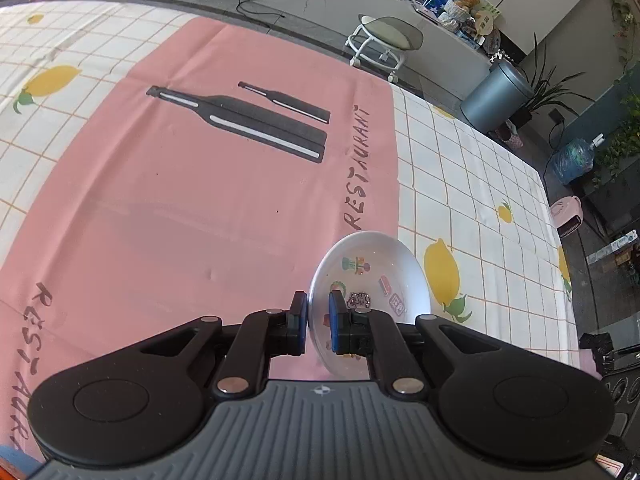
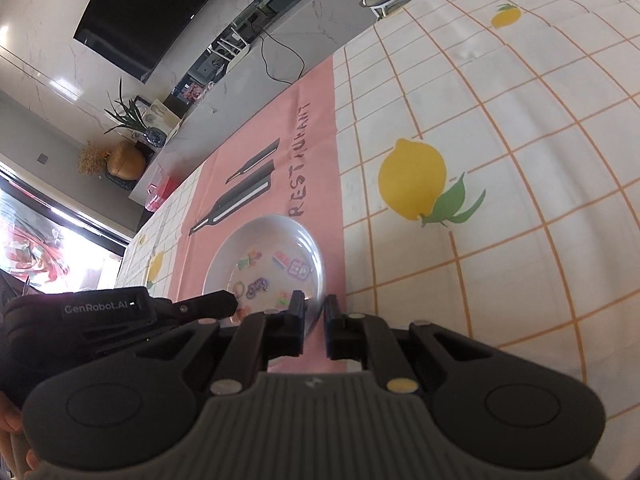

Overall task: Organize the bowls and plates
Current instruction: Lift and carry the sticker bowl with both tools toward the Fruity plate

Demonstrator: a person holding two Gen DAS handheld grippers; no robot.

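Observation:
A white bowl [image 1: 372, 276] with small colourful cartoon pictures inside is held above the pink placemat [image 1: 200, 200]. My left gripper [image 1: 318, 320] is shut on the bowl's rim, one pad outside and one inside. In the right wrist view the same bowl [image 2: 268, 264] shows, with my right gripper [image 2: 314, 320] shut on its near right rim. The tip of the left gripper [image 2: 208, 306] reaches the bowl from the left.
The table carries a white checked cloth with lemon prints [image 1: 480, 184] under the pink mat printed with bottles [image 1: 240, 120]. Beyond the table edge are a white stool [image 1: 384, 40], a grey bin [image 1: 496, 92], plants and a counter.

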